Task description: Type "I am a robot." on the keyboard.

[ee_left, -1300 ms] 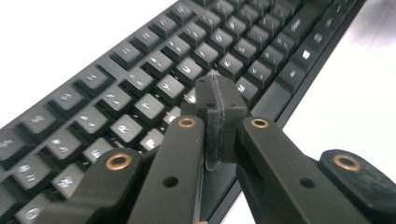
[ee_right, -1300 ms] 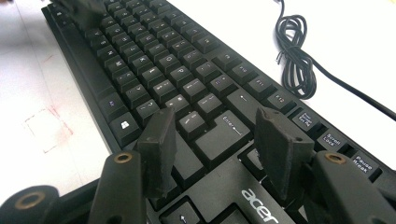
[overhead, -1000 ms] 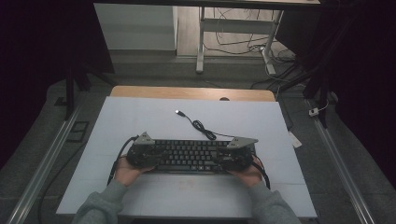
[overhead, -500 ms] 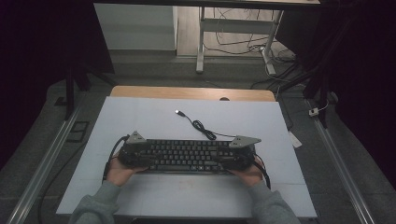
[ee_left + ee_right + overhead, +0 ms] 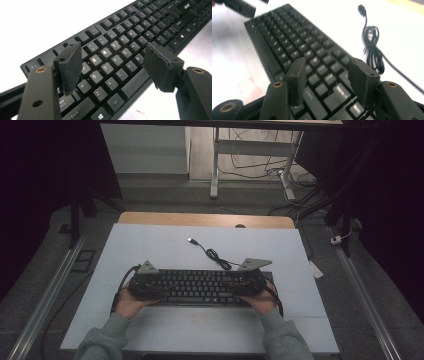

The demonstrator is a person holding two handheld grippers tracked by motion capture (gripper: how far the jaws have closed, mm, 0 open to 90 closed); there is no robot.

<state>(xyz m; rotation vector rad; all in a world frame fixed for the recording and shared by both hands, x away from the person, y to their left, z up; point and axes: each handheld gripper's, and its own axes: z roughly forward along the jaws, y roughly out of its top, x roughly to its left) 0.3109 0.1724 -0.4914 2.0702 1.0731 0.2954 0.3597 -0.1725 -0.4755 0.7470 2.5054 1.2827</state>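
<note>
On the white bench, near its front edge, lies a black keyboard. The left gripper is at the keyboard's left end; its fingers have just been opening and stand wide above the keys, holding nothing. The right gripper is at the keyboard's right end, and its fingers are apart over the keys, not pressing. The high view shows the cable coiled behind the keyboard.

In the high view, the grippers and hands covered both ends of the keyboard, and its key legends were too small to read. The left gripper view cut the keyboard off at the top right and bottom edges. In the right gripper view the keys were blurred, and the cable ran out of frame at the right edge.
</note>
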